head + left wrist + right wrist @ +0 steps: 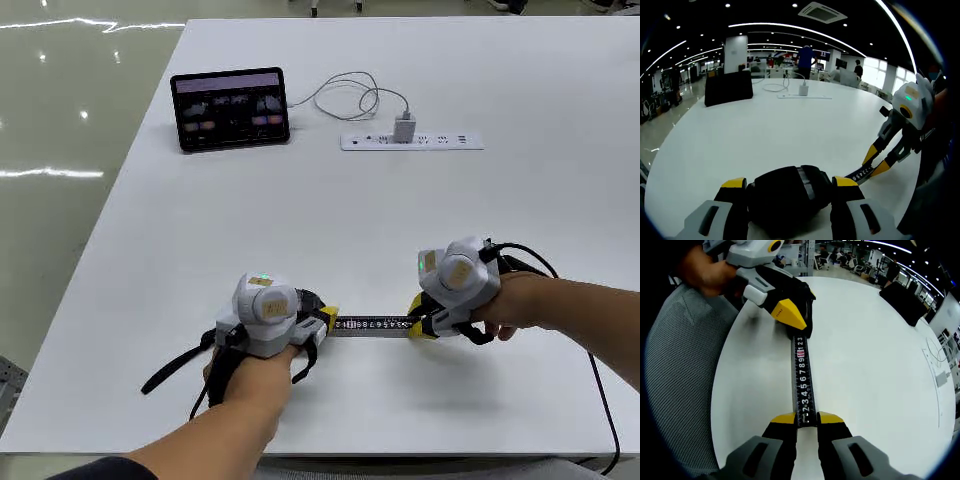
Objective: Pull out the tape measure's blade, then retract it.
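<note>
The black tape measure case (790,192) sits between the yellow-tipped fingers of my left gripper (790,184), which is shut on it; the same case (799,305) shows at the far end of the blade in the right gripper view. A short length of the blade (372,324) lies pulled out over the white table, numbers up, running between the two grippers. My right gripper (805,418) is shut on the blade's tip, and the blade (803,380) stretches straight away from it. In the head view the left gripper (322,322) is at the front left and the right gripper (416,322) to its right.
A dark tablet (230,108) stands at the back left of the table (330,220). A white power strip (412,141) with a charger and a looped cable (350,98) lies behind the centre. A black cable (590,350) trails from the right gripper over the front edge.
</note>
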The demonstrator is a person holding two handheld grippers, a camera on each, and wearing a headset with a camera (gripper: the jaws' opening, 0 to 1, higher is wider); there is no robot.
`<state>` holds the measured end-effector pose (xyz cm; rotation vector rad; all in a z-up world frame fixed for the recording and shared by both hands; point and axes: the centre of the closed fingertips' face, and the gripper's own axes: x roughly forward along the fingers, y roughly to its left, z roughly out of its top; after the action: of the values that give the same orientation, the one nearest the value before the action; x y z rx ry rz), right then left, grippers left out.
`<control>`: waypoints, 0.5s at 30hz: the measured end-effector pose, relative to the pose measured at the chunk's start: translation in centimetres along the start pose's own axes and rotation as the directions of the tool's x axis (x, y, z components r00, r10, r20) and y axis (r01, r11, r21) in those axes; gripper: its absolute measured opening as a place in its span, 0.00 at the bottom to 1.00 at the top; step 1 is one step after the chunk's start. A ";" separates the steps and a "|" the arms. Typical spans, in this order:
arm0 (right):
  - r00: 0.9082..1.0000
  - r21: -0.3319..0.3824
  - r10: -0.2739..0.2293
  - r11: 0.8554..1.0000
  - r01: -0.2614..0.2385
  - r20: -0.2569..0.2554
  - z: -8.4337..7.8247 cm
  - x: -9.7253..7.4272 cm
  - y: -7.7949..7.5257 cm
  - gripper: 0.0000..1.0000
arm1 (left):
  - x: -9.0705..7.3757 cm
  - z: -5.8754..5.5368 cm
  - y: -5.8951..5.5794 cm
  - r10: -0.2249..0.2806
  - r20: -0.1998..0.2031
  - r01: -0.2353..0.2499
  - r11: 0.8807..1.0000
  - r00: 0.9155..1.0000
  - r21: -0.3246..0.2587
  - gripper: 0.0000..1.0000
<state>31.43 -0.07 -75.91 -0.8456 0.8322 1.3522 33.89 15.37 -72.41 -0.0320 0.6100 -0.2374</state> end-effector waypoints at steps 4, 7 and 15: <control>1.000 0.003 0.004 1.000 -0.004 -0.001 0.2 0.1 0.1 0.10 | 0.0 0.0 0.0 0.001 -0.003 -0.001 1.000 1.000 -0.001 0.62; 1.000 0.003 0.006 1.000 -0.006 -0.001 0.4 0.2 0.1 0.10 | -0.1 0.0 0.0 0.004 -0.003 -0.004 1.000 1.000 -0.002 0.62; 1.000 -0.003 0.015 1.000 -0.015 0.000 1.1 0.6 0.1 0.10 | 0.0 -0.1 0.0 0.002 -0.006 -0.002 1.000 1.000 -0.006 0.62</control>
<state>31.43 1.14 -75.94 -0.8435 0.8378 1.3666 33.86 15.41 -72.46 -0.0367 0.6172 -0.2333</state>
